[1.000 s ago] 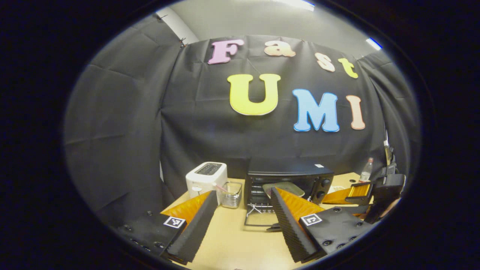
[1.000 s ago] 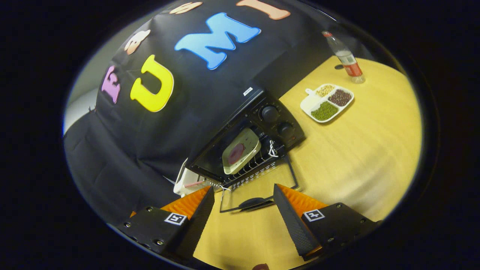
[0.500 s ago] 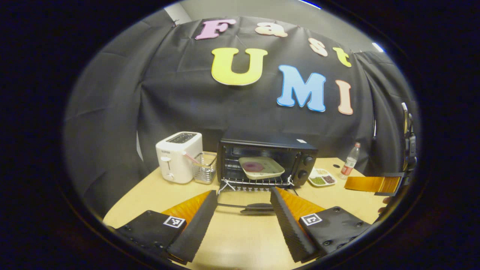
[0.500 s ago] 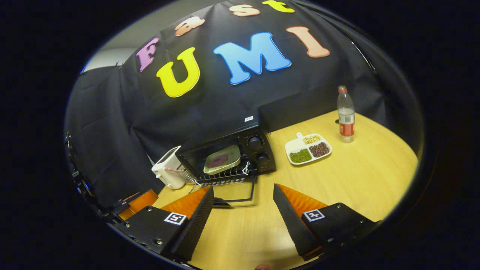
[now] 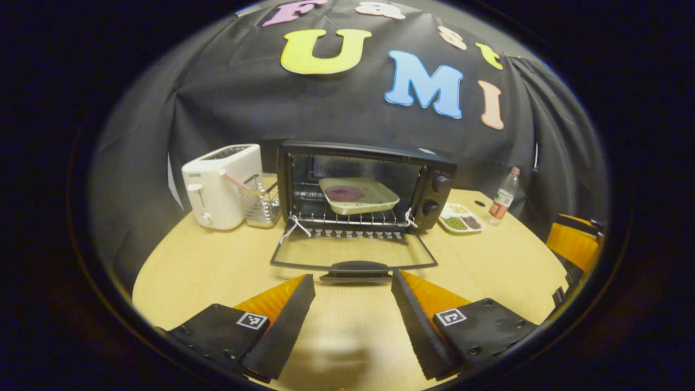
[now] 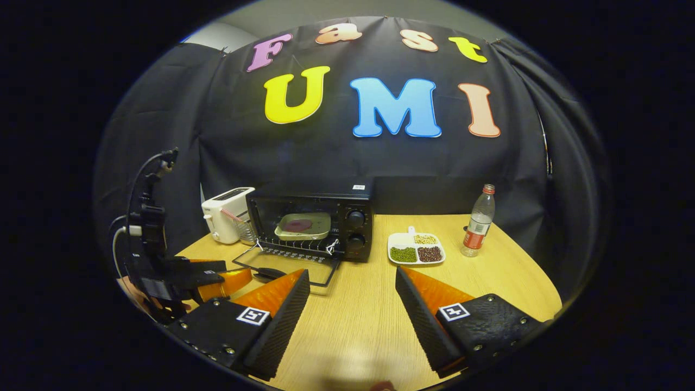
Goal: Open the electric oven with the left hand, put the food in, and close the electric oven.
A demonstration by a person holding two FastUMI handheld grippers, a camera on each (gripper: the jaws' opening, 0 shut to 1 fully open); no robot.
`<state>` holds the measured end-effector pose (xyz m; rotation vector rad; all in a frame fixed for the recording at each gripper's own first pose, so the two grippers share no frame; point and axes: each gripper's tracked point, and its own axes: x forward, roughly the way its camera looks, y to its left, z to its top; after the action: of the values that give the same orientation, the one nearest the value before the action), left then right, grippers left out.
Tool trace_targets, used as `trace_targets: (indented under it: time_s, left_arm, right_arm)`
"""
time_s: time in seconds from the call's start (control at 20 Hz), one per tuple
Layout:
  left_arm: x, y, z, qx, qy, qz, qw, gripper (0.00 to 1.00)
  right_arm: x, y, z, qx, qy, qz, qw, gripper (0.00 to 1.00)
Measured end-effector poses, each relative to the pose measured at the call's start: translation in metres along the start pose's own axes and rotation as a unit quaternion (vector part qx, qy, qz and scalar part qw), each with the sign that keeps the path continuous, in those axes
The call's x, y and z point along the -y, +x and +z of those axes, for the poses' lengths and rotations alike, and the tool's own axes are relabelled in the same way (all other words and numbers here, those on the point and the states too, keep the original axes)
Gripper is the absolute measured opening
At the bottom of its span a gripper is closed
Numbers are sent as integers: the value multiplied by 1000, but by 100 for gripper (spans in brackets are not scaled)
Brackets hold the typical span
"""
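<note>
Oven (image 5: pixel 365 184) dead ahead of my left gripper (image 5: pixel 353 304), at twelve o'clock, with its glass door (image 5: pixel 353 252) dropped flat onto the table (image 5: pixel 206 271) and the door handle (image 5: pixel 355 267) just beyond my fingertips. My left fingers stand apart with nothing between them. On the wire rack (image 5: pixel 350 220) inside sits the plate of food (image 5: pixel 357 194), a pale dish with a dark reddish patch on it.

At ten o'clock from the oven I see a white toaster (image 5: pixel 218 184) with a small clear basket (image 5: pixel 263 200) just beside it. At three o'clock of the oven lies a divided snack tray (image 5: pixel 460 221), and past that a plastic bottle (image 5: pixel 501 196) stands upright.

From the right gripper view, my right gripper (image 6: pixel 353 309) hovers over bare tabletop, fingers spread wide and holding nothing. The oven (image 6: pixel 312 225) lies at about eleven o'clock there, door down, the plate (image 6: pixel 302 226) inside. The tray (image 6: pixel 416 248) and bottle (image 6: pixel 476 222) sit at one o'clock. The left gripper (image 6: pixel 217 279) appears at nine o'clock, near the door's front edge.
</note>
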<state>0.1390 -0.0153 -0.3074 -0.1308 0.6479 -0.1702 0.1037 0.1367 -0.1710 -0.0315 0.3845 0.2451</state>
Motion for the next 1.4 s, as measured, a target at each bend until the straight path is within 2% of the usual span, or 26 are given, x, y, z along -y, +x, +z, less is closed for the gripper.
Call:
trace_targets:
  time_s: [0.1, 0.15, 0.35, 0.4, 0.55, 0.6, 0.9, 0.95, 1.05, 1.25, 1.3, 1.4]
  left_arm:
    - [3, 15, -15, -28, -7, -5, 1000, 96]
    - [4, 21, -22, -41, -12, -8, 999, 100]
    - [3, 47, -37, -73, -15, -8, 997, 97]
    - [3, 52, -40, -79, -14, -8, 997, 100]
    - [1, 69, -48, -95, -14, -9, 995, 92]
    - [3, 74, -50, -99, -16, -8, 995, 97]
    - [3, 85, -43, -84, -6, 0, 996, 97]
    - [3, 85, -42, -82, -6, 1, 997, 100]
    - [2, 84, -40, -79, -3, 6, 997, 97]
    - [4, 73, -22, -52, -9, 12, 999, 97]
    - [4, 68, -19, -46, -6, 13, 999, 100]
    - [6, 63, -11, -36, -1, 11, 999, 100]
  right_arm:
    - [7, -1, -2, -1, 4, -14, 1000, 98]
    - [12, 0, -3, -3, 6, -23, 1000, 98]
    - [34, -1, -2, -12, 24, -58, 998, 98]
    - [39, -2, -3, -13, 29, -67, 997, 98]
    - [52, -1, -8, -21, 33, -87, 995, 98]
    - [53, -2, -9, -25, 33, -90, 995, 98]
    - [53, 2, -8, -28, 20, -90, 995, 98]
    - [53, 4, -8, -27, 19, -90, 995, 98]
    - [50, 6, -8, -28, 16, -83, 996, 98]
    - [48, 8, 1, -19, 5, -72, 997, 98]
    - [46, 9, 4, -17, 4, -68, 998, 98]
    - [41, 11, 6, -15, 2, -62, 998, 98]
